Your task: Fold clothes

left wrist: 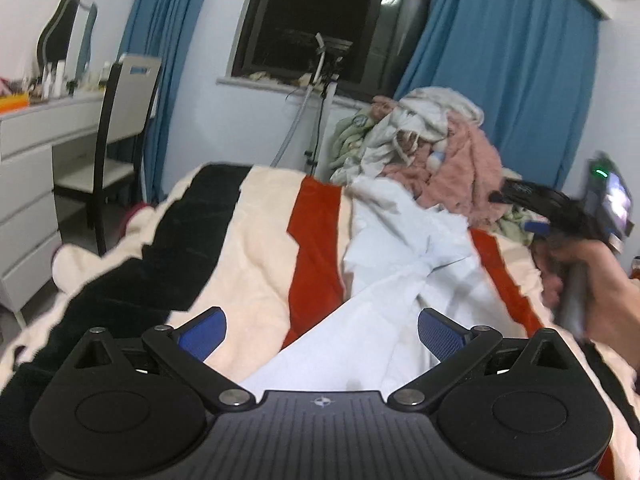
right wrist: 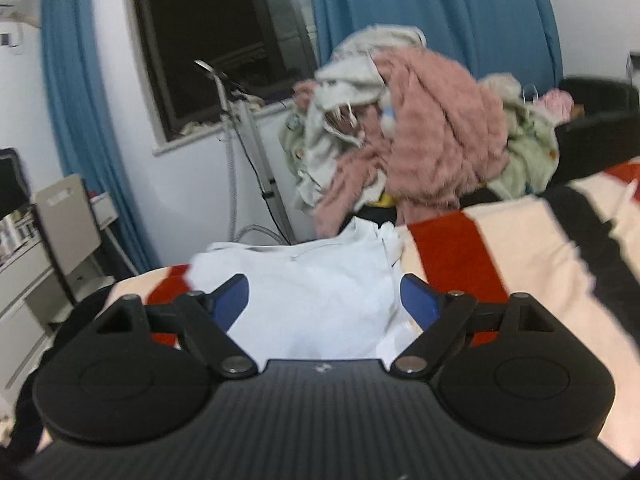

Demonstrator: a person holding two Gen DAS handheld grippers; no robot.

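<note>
A white garment (left wrist: 400,280) lies crumpled on the striped blanket (left wrist: 256,240) of the bed, and it shows in the right wrist view (right wrist: 320,280) too. My left gripper (left wrist: 322,332) is open above its near end, holding nothing. My right gripper (right wrist: 324,300) is open over the garment, holding nothing. In the left wrist view the right gripper (left wrist: 516,212) is at the right edge, held in a hand, blurred. A heap of unfolded clothes (left wrist: 432,144) with a pink fluffy piece (right wrist: 432,136) sits at the far end of the bed.
A white dresser (left wrist: 28,168) with a mirror and a dark-framed chair (left wrist: 116,140) stand left of the bed. A garment steamer pole (left wrist: 316,92) stands under the dark window between blue curtains (left wrist: 500,60). The blanket (right wrist: 520,264) has red, black and cream stripes.
</note>
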